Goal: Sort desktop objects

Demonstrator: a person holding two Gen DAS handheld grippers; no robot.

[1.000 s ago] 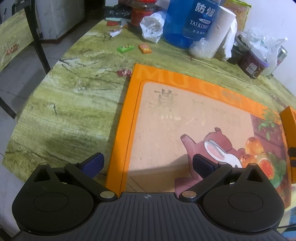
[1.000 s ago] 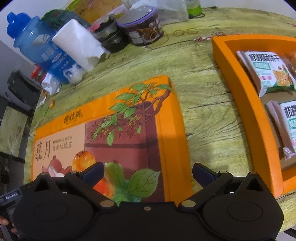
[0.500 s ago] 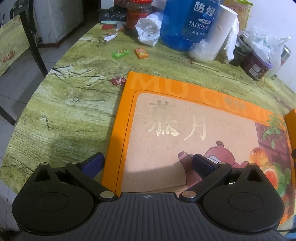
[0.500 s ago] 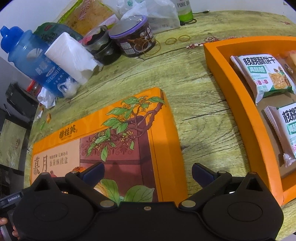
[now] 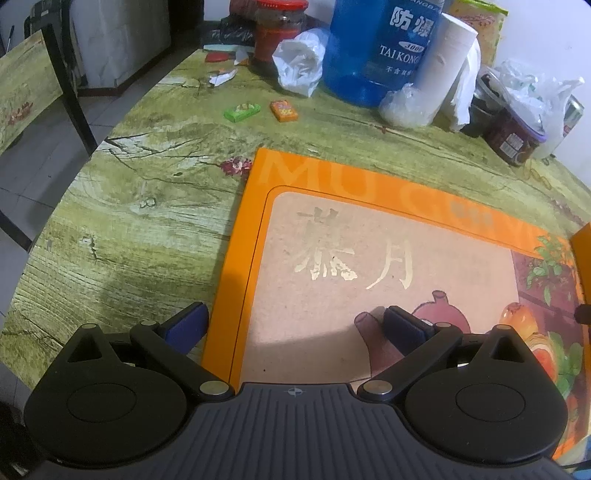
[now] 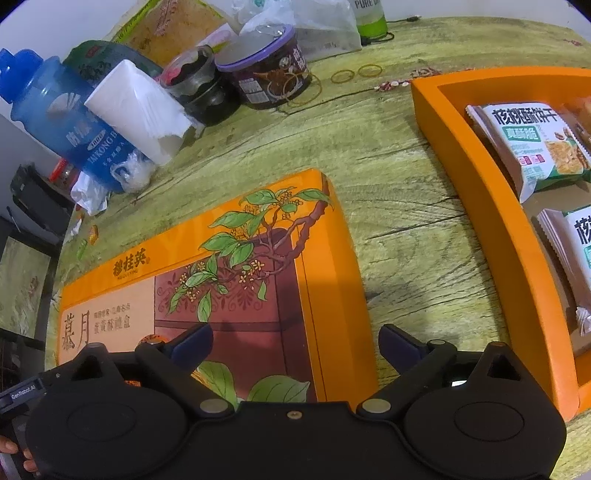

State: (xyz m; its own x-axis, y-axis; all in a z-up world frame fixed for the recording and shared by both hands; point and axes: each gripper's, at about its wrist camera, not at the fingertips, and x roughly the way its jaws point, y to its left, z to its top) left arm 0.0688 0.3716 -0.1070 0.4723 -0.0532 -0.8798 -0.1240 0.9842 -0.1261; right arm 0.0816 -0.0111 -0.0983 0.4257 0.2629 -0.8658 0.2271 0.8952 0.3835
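A flat orange gift-box lid with gold characters and a painted branch lies on the green wood-print table. My left gripper is open astride the lid's left edge, one finger off the lid and one over it. In the right wrist view the lid reaches under my right gripper. Its jaws are closing astride the lid's right edge, and the pads do not press on it. The open orange box base at the right holds snack packets.
Along the back stand a blue water bottle, a paper roll, a red-lidded jar, plastic bags and a purple-lidded tub. A green candy, an orange candy and rubber bands lie loose. A chair stands at the left.
The lid now sits lower and farther from both cameras, so more of its top shows. My right gripper's fingers have drawn slightly closer together.
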